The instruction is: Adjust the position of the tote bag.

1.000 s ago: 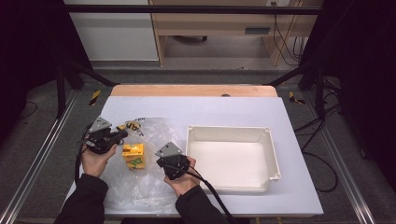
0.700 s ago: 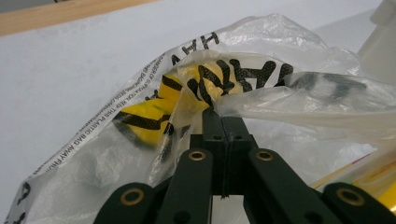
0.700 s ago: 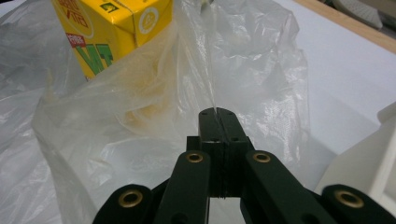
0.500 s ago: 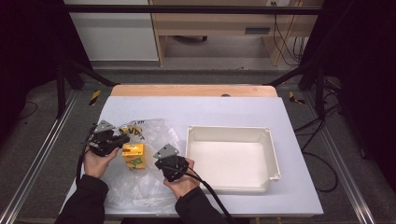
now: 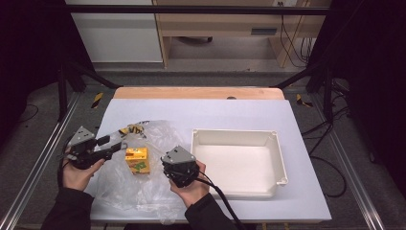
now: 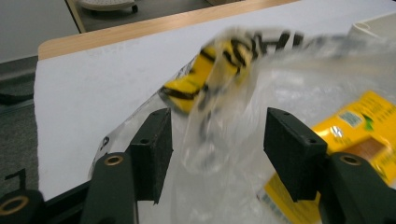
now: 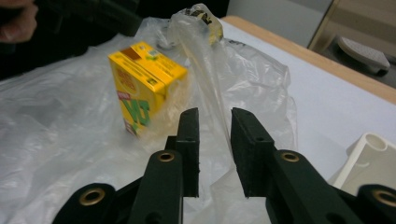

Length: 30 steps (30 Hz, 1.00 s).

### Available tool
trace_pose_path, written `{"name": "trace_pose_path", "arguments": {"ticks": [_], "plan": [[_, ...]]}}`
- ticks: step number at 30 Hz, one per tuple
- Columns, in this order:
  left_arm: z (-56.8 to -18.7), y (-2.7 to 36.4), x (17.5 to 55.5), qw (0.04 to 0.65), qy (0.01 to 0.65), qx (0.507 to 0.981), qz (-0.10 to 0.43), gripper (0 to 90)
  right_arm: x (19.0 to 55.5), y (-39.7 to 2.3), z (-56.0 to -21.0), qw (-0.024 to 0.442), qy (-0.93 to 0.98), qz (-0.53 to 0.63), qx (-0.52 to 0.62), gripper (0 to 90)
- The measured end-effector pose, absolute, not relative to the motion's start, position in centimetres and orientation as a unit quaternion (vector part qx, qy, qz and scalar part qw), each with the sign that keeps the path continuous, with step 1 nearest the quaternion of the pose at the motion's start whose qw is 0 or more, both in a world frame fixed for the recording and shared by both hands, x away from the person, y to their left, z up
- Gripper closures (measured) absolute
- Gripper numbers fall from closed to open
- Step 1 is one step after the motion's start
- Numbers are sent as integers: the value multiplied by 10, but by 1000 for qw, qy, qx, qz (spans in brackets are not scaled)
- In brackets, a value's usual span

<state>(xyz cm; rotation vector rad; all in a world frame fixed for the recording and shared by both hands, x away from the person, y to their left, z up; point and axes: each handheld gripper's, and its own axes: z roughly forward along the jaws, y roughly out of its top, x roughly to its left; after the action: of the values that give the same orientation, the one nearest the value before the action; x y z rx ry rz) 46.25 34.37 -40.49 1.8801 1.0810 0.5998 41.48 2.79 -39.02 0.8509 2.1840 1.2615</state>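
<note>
Clear plastic bag (image 5: 139, 167), crumpled and spread on the left half of the white desk (image 5: 268, 115), with a yellow juice carton (image 5: 137, 159) standing upright inside it. The fingers (image 6: 152, 151) of the left gripper (image 6: 217, 149) are seen wide apart in the left gripper view, with a raised fold of the bag film standing in the gap; whether either pad touches the film cannot be told. A yellow-and-black printed band (image 6: 210, 70) on the bag is seen just beyond this fold, blurred. The fingers (image 7: 189, 140) of the right gripper (image 7: 215, 149) are seen nearly closed in the right gripper view, with a narrow gap left between the pads; a pulled-up ridge of film runs into this gap, and a firm pinch cannot be confirmed. The carton is seen just beyond and to the left of these fingers, green lettering on its near face. In the high view the left gripper (image 5: 115, 147) is held at the bag's left edge and the right gripper (image 5: 165, 165) at its right side, the carton between them. An empty white rectangular tray (image 5: 280, 158) is set to the right of the bag, near the right hand (image 5: 191, 184).
</note>
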Motion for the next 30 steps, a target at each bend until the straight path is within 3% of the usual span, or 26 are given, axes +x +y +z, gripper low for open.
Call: {"name": "trace_pose_path", "arguments": {"ticks": [6,10,11,12,13,14,24,30], "plan": [[-417,352,455,416,444,756,241,433,403,26,-383,235,794,478,294,655],[-428,351,462,403,450,767,217,666,408,26,-391,245,797,461,303,710],[-430,350,463,399,451,769,213,666,410,26,-394,246,797,456,310,742],[-432,349,465,395,450,773,209,730,412,25,-398,249,798,449,315,779],[-434,347,468,390,447,778,207,850,416,25,-406,249,801,437,325,841],[-435,345,470,389,447,779,206,875,418,26,-409,249,803,430,330,862],[-438,333,492,362,454,785,215,898,426,37,-420,269,798,406,354,896],[-457,328,504,305,464,809,191,898,427,46,-429,277,805,376,367,897]]}}
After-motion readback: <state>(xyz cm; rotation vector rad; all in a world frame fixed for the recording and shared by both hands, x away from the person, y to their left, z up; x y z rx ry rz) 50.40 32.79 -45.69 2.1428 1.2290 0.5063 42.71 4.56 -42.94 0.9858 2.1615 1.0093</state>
